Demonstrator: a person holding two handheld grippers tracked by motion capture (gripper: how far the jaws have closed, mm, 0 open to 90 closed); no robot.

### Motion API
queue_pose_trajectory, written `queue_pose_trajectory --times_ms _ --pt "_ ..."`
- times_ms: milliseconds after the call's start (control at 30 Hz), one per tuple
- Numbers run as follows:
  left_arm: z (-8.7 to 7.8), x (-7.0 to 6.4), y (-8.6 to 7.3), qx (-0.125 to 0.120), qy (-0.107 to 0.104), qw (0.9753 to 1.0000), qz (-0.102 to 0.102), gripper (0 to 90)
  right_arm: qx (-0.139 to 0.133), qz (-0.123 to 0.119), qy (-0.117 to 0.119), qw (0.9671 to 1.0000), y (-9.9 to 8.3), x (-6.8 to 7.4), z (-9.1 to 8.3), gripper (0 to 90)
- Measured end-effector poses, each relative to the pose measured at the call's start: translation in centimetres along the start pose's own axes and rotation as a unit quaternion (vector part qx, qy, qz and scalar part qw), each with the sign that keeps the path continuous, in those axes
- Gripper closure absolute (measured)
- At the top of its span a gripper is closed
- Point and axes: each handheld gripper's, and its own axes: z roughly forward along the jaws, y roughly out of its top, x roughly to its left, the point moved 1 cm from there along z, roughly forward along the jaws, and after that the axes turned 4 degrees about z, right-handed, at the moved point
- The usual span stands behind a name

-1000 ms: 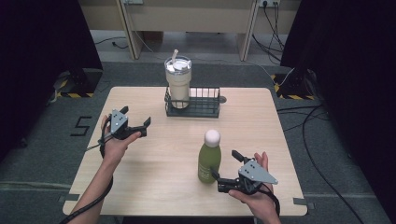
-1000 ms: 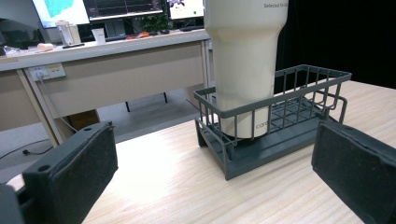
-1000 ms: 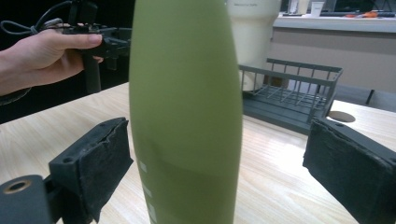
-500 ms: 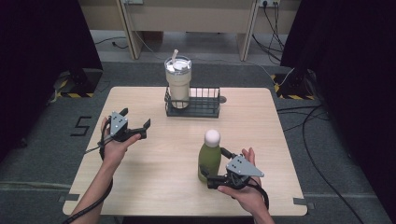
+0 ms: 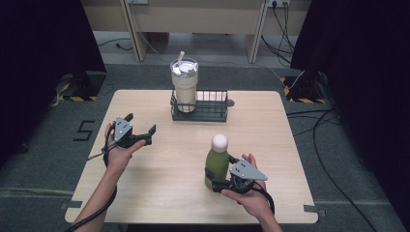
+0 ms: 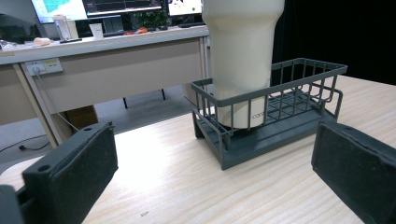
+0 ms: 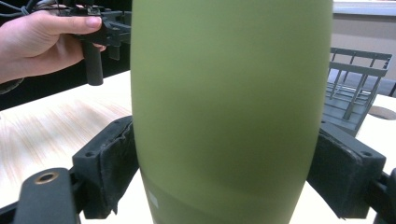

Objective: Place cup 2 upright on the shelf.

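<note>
Closing on the green bottle (image 5: pixel 217 163), standing upright at lower centre of the high view, with the right gripper (image 5: pixel 223 179). Judging the step as the grasp itself: both pads bracketing the bottle (image 7: pixel 229 116) in the right gripper view, left pad pressing the wall, right pad at the bottle's edge with contact hard to confirm. Treating the grip as probably seated but not proven.

Holding the left gripper (image 5: pixel 142 131) idle at left of the high view, jaws spread wide, nothing between them.

Facing the likely destination: wire basket (image 6: pixel 275 116) at upper centre, cream tumbler (image 6: pixel 243 60) occupying its left half, right half free.

Next move, as a judgement: lifting straight up, carrying over the rim, keeping clear of the tumbler.

Cut off: bottle cap and base in the right gripper view; tumbler top in the left gripper view.
</note>
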Motion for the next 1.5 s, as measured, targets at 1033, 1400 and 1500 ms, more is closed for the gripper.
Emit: queue_pose_trajectory --times_ms 1033,1400,1500 --pt "-0.3 0.5 -0.7 0.004 0.003 0.9999 -0.009 0.0 -0.007 -0.002 -0.006 1.0000 1.1 -0.2 0.8 20.7" --pt "-0.3 0.4 -0.7 0.003 0.002 0.9999 -0.012 0.0 -0.027 -0.001 -0.030 0.9992 2.8 -1.3 0.9 20.8" --pt "-0.3 0.3 -0.7 0.003 0.002 0.9999 -0.011 0.0 -0.033 -0.001 -0.038 0.9988 3.2 -1.6 0.9 20.8"
